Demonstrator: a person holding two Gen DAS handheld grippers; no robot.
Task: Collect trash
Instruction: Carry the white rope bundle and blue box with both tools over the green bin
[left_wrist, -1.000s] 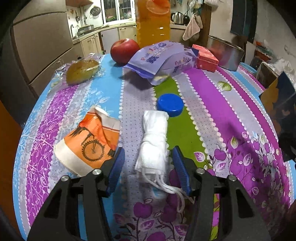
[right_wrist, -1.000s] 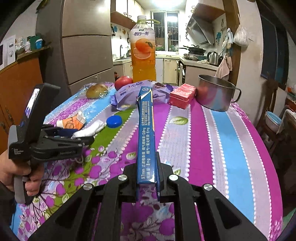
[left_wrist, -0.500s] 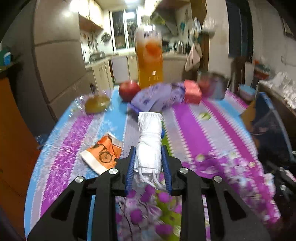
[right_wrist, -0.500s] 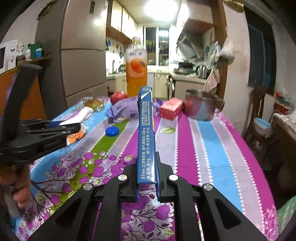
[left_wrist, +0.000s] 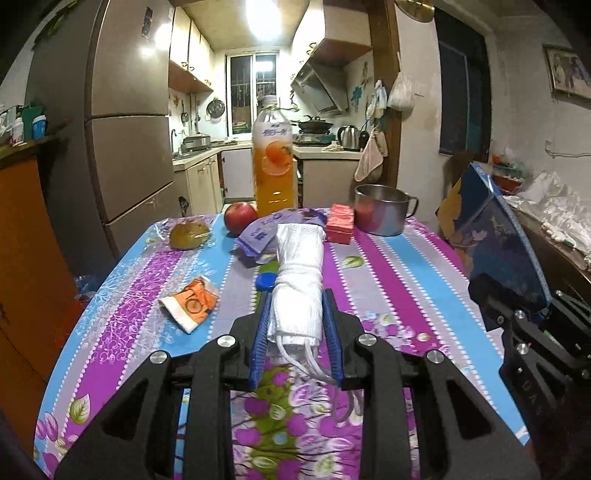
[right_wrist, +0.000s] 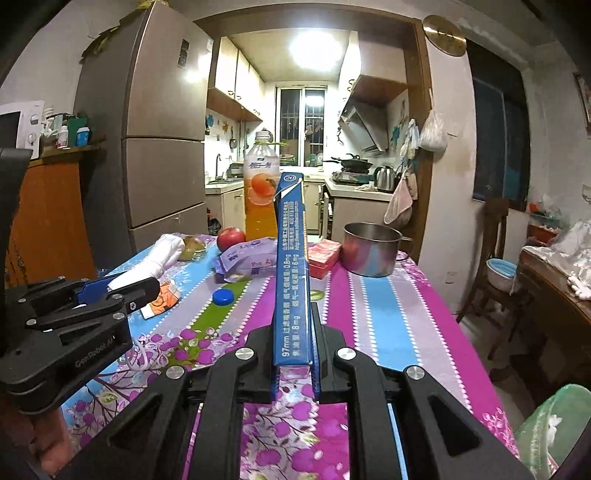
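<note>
My left gripper (left_wrist: 297, 299) is shut on a rolled white face mask (left_wrist: 297, 280) and holds it above the table; its ear loops hang down. It also shows in the right wrist view (right_wrist: 147, 264). My right gripper (right_wrist: 293, 310) is shut on a long blue cigarette box (right_wrist: 291, 266), held up over the table; the box also shows in the left wrist view (left_wrist: 495, 236). A crushed orange paper cup (left_wrist: 190, 304) and a blue bottle cap (left_wrist: 266, 281) lie on the striped tablecloth (left_wrist: 388, 280).
At the far end stand an orange juice bottle (left_wrist: 274, 166), a red apple (left_wrist: 240, 217), a wrapped pear (left_wrist: 188, 234), a purple snack bag (left_wrist: 260, 232), a red box (left_wrist: 340, 223) and a steel pot (left_wrist: 380, 214). A green bag (right_wrist: 554, 428) is at lower right.
My left gripper closed on the white mask and lifted it off the table. Both grippers rose and pulled back, so the table now sits lower and farther in view.
</note>
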